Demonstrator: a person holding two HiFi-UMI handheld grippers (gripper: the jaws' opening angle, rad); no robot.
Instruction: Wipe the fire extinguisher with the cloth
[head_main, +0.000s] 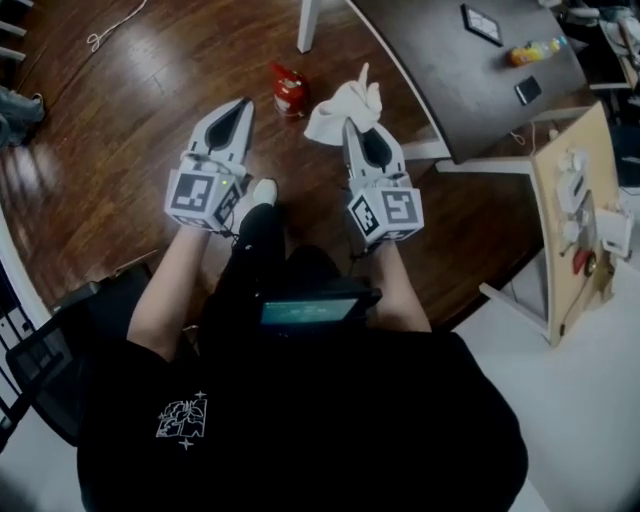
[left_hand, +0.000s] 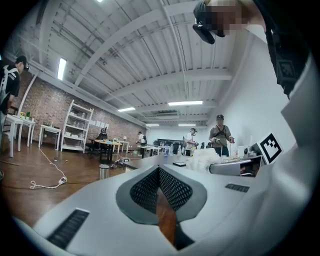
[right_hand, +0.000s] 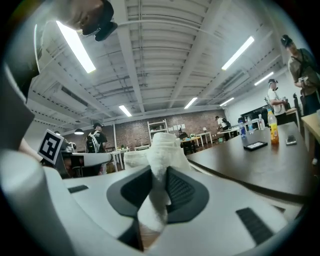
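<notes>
A small red fire extinguisher (head_main: 289, 89) stands on the wooden floor ahead of me. The white cloth (head_main: 345, 108) hangs bunched from my right gripper (head_main: 352, 122), which is shut on it just right of the extinguisher. In the right gripper view the cloth (right_hand: 161, 165) is pinched between the dark pads and rises above them. My left gripper (head_main: 243, 106) is held to the left of the extinguisher, apart from it. Its jaws are shut with nothing between them in the left gripper view, at the left gripper (left_hand: 159, 172).
A dark round table (head_main: 450, 90) with white legs stands to the right, carrying a tablet (head_main: 481, 24), a bottle (head_main: 532, 50) and a phone (head_main: 527, 90). A wooden board with fittings (head_main: 580, 220) leans at far right. A white cord (head_main: 108, 30) lies on the floor at upper left.
</notes>
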